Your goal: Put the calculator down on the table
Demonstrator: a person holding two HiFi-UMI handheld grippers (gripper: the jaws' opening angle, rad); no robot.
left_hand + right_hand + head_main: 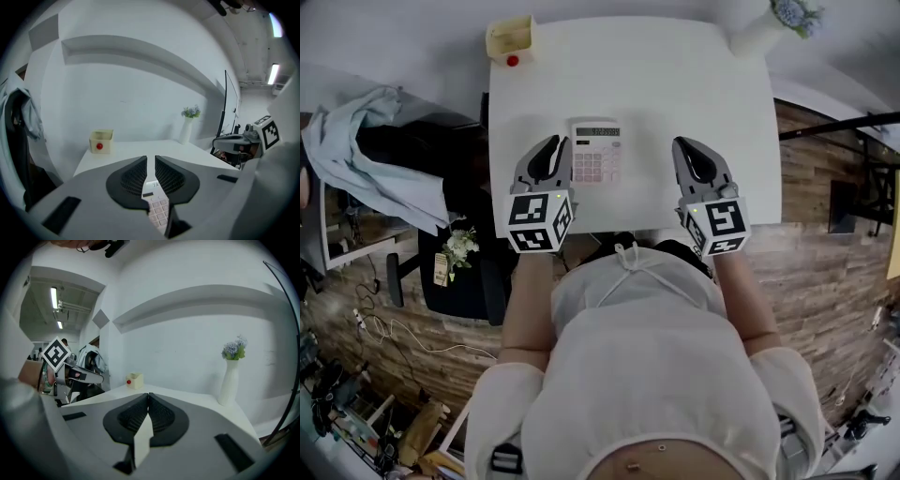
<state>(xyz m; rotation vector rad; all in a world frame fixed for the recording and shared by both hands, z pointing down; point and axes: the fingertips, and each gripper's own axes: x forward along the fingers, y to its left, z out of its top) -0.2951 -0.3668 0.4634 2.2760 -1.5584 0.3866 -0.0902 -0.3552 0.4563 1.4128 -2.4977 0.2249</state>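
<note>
**Calculator flat on table, both grippers clear of it**

Head view, left to right.

- Far left: a pale blue cloth point(361, 155) hangs over a dark chair, off the table.
- Upper left corner of the white table point(694, 84): a cream box point(510, 39) with a red round thing on its front face.
- Left gripper point(553, 142): sits at the calculator's left edge. In the left gripper view its jaws stand a narrow slit apart, with nothing between the pads. The gripper grasps nothing.
- Calculator point(596, 150): lies flat on the table, face up, near the middle of the near half, between the two grippers. Its long axis runs up and down the frame. The display end points to the top of the frame, away from the person, and the key rows point down toward the person. In the left gripper view its keys point(157, 208) show below, through the slit.
- Right gripper point(687, 143): well apart from the calculator, over bare table. In the right gripper view the pads meet at the tips, so it is clenched and empty.
- Upper right corner: a white vase point(757, 34) holding bluish flowers.
</note>
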